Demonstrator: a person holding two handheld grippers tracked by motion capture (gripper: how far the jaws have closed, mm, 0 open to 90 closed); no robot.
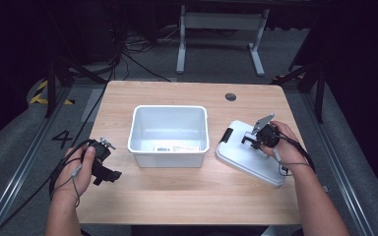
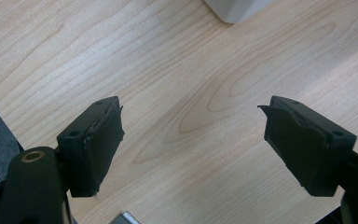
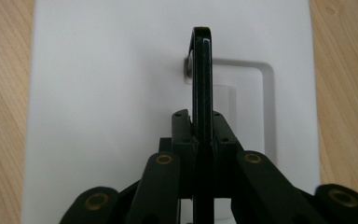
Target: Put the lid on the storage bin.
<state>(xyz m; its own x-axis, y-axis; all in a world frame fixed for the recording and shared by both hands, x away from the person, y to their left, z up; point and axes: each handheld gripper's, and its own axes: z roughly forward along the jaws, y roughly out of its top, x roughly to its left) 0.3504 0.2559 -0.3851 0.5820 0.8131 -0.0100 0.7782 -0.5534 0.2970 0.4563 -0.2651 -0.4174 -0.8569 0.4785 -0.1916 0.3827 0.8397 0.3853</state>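
The wooden table [image 1: 187,196] carries everything here, and the white bin [image 1: 169,135] sits open at its middle, between the two grippers and to the left of the right one. The flat white lid [image 1: 248,155] lies directly under the right gripper [image 1: 254,139], on the table just beside the bin's right wall and not touching it as far as the high view shows; its long axis runs slantwise, away from the person toward the bin's near right corner. The right hand [image 1: 280,142] is plainly the nearer one to the lid, so carrying it leftward over the bin looks like that hand's job. In the right gripper view the right gripper's jaws are closed tight on the lid's black handle [image 3: 202,74], which stands up on edge from the recess in the lid's top and runs straight ahead between them. The left gripper [image 2: 193,140] hovers over bare wood off the bin's left wall, its jaws spread wide and holding nothing, with a corner of the bin ahead of it in the left gripper view; the left hand [image 1: 81,167] holds it low near the table's edge.
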